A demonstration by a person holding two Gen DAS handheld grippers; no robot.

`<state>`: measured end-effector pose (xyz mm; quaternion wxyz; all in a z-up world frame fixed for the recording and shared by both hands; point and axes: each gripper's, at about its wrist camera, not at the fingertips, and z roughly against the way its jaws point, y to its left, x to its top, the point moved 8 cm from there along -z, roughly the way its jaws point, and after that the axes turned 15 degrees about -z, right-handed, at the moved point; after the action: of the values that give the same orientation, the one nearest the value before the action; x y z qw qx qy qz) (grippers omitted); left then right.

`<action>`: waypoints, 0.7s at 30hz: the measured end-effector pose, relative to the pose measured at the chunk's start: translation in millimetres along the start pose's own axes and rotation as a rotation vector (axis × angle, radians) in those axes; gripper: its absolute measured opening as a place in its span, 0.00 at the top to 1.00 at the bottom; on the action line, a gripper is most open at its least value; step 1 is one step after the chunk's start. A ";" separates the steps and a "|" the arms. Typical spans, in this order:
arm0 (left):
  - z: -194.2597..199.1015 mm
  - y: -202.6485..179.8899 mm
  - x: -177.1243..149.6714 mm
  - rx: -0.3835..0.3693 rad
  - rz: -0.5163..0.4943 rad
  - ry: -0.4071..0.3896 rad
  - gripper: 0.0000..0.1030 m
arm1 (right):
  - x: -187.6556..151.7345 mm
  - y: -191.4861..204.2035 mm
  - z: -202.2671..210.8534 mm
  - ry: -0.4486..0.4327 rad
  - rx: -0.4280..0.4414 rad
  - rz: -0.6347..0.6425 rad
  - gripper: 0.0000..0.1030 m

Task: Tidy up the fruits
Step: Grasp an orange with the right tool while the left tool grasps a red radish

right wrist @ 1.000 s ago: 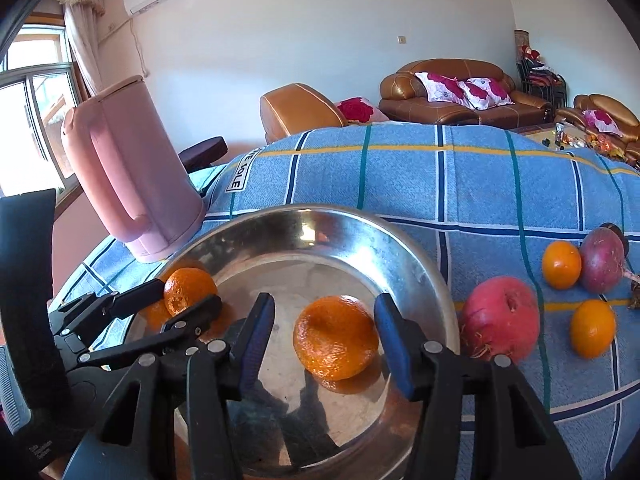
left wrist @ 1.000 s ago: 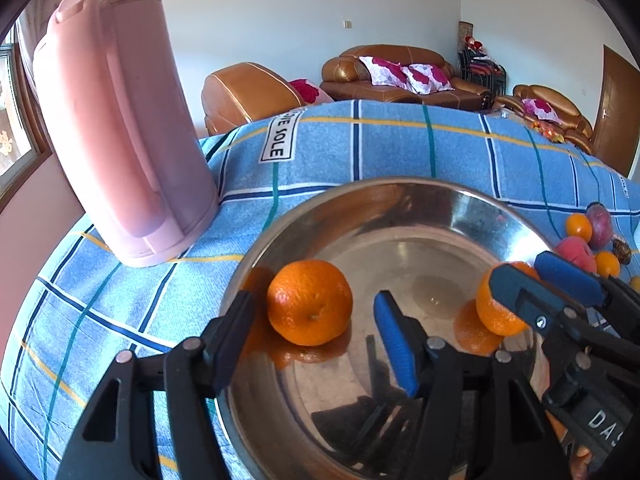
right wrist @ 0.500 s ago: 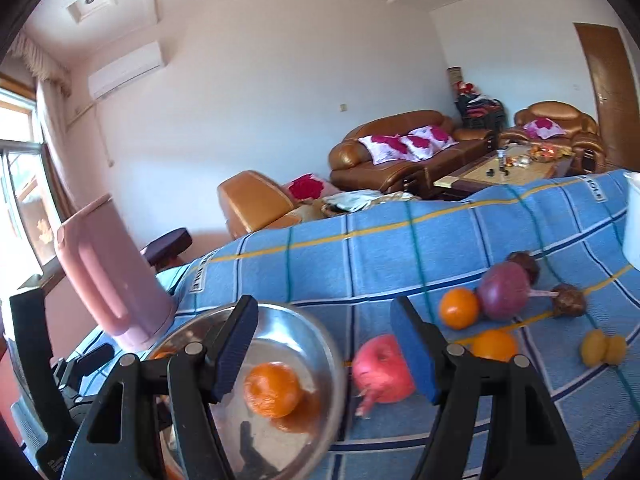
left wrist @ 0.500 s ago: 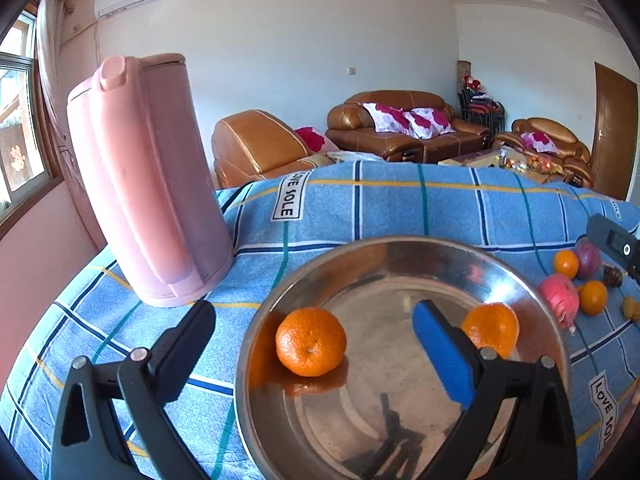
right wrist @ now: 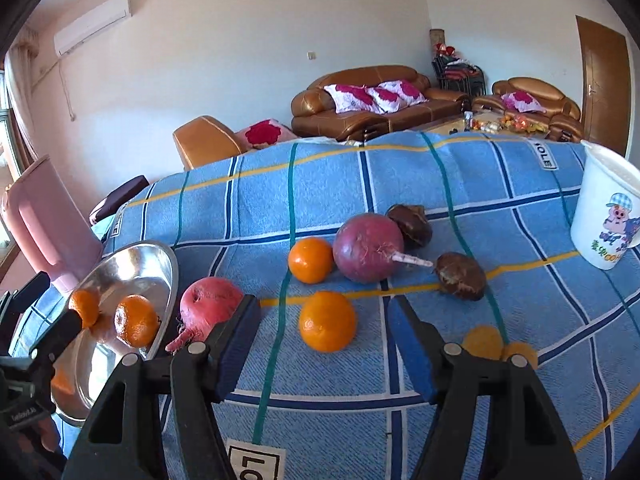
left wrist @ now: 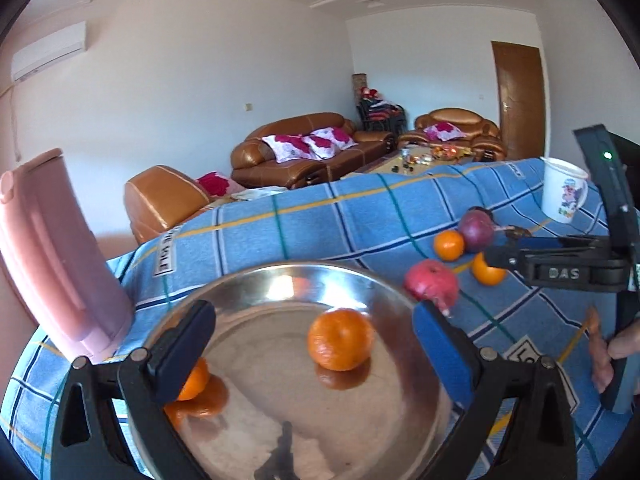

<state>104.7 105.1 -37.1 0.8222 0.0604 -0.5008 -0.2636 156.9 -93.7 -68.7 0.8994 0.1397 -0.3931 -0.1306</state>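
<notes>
A steel bowl (left wrist: 280,280) on the blue checked cloth holds two oranges, one in the middle (left wrist: 340,338) and one at the left behind my finger (left wrist: 194,380). My left gripper (left wrist: 314,346) is open and empty above the bowl. My right gripper (right wrist: 322,344) is open and empty, its fingers on either side of a loose orange (right wrist: 327,321). Another orange (right wrist: 311,260), a purple round fruit (right wrist: 368,247) and a pink fruit (right wrist: 210,300) lie close by. The bowl also shows in the right wrist view (right wrist: 160,256).
A pink kettle (left wrist: 52,256) stands left of the bowl. A white cartoon mug (right wrist: 608,216) stands at the right. Two brown chestnut-like pieces (right wrist: 460,276) and two small yellow fruits (right wrist: 482,342) lie on the cloth. Sofas stand behind.
My right gripper has left the bowl and moved right to the loose orange on the cloth. My left gripper has lifted and turned right, staying open over the bowl.
</notes>
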 end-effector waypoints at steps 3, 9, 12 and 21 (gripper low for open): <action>-7.9 -25.9 9.7 -0.050 -0.066 0.017 0.02 | -5.8 7.5 -11.0 0.045 -0.008 0.041 0.44; -23.0 -54.5 25.7 -0.130 -0.138 0.054 0.02 | -12.0 -2.9 -32.7 0.161 0.006 0.001 0.53; -30.7 -59.3 35.2 -0.164 -0.156 0.064 0.02 | -12.3 -7.0 -34.5 0.163 -0.006 0.028 0.63; -67.3 -94.9 53.2 -0.183 -0.276 0.222 0.08 | 20.8 -24.5 5.1 -0.004 -0.033 -0.040 0.63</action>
<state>146.0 -13.3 -62.5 0.8304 0.0822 -0.3682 -0.4100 163.7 -124.4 -60.0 0.8980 0.1325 -0.3898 -0.1554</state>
